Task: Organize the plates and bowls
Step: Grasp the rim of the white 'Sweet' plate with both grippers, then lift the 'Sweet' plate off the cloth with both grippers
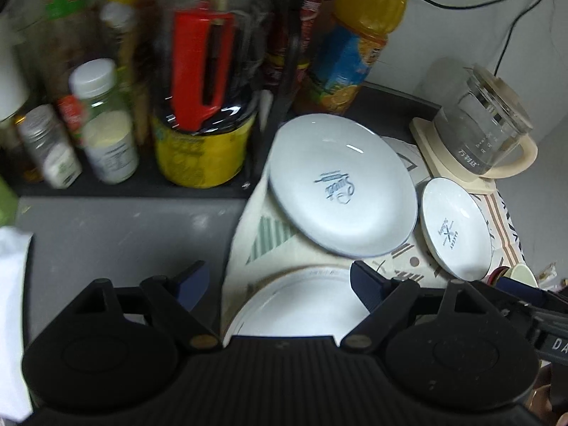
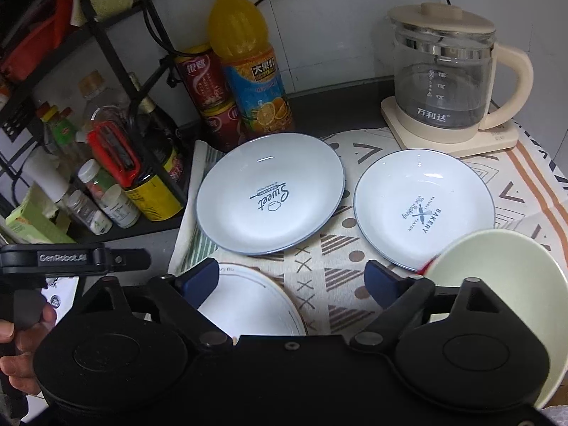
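A white "Sweet" plate (image 2: pixel 269 193) lies on the patterned cloth (image 2: pixel 319 248), with a white "Bakery" plate (image 2: pixel 422 209) to its right. A gold-rimmed white plate (image 2: pixel 248 301) lies nearest, under my open, empty right gripper (image 2: pixel 293 282). A pale green bowl (image 2: pixel 497 284) stands at the right by the right finger. In the left wrist view my left gripper (image 1: pixel 278 289) is open and empty above the near plate (image 1: pixel 301 301), with the "Sweet" plate (image 1: pixel 340 188) and "Bakery" plate (image 1: pixel 456 229) beyond.
A glass kettle (image 2: pixel 443 74) on a cream base stands at the back right. An orange juice bottle (image 2: pixel 248 60) and red cans (image 2: pixel 206 78) stand behind the plates. A black rack (image 2: pixel 106 46) with jars and bottles (image 1: pixel 106 124) is at the left.
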Motion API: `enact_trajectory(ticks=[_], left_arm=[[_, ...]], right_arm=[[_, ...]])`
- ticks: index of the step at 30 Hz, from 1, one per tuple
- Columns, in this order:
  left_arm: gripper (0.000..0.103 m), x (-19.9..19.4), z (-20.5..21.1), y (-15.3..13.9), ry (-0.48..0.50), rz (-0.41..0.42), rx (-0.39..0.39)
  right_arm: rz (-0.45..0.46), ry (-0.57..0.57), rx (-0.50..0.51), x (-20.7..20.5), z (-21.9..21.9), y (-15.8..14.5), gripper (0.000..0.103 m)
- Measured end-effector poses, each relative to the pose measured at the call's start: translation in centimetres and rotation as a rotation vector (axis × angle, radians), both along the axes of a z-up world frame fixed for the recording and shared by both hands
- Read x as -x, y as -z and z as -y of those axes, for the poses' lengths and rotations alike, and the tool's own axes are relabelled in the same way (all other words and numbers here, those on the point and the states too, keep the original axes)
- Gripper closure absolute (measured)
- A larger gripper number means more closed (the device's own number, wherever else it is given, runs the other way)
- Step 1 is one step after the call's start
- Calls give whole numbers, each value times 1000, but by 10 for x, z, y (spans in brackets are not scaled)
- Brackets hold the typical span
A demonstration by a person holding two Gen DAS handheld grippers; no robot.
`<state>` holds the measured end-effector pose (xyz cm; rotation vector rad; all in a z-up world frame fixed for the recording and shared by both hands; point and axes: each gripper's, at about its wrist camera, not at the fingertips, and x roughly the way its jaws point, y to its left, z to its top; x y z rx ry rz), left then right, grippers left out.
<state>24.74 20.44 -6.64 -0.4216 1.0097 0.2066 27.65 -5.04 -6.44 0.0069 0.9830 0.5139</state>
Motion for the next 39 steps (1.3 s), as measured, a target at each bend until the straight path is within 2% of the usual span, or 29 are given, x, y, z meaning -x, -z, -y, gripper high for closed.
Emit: enact_trajectory(ticks=[5, 10, 19, 24, 28, 32, 39], left_arm=[[21, -25, -2, 13, 16, -5, 30], [27, -50, -4, 31, 24, -30, 53], [41, -78, -1, 62, 18, -74, 96], [46, -87, -5, 78, -17, -96, 108], [56, -95, -9, 90, -23, -121, 123], [57, -100, -9, 90, -26, -96, 110], [65, -106, -12, 91, -57, -82, 106]], right_arm=[[-42, 33, -23, -16, -11, 14, 25], [-81, 69, -26, -34, -14, 29, 40], [-153, 157, -51, -74, -21, 55, 40], [-225, 218, -49, -94, -27, 77, 41], [-272, 242, -50, -103, -32, 95, 46], [-316, 251, -30, -113, -41, 111, 55], [-279, 294, -56, -131, -45, 117, 60]])
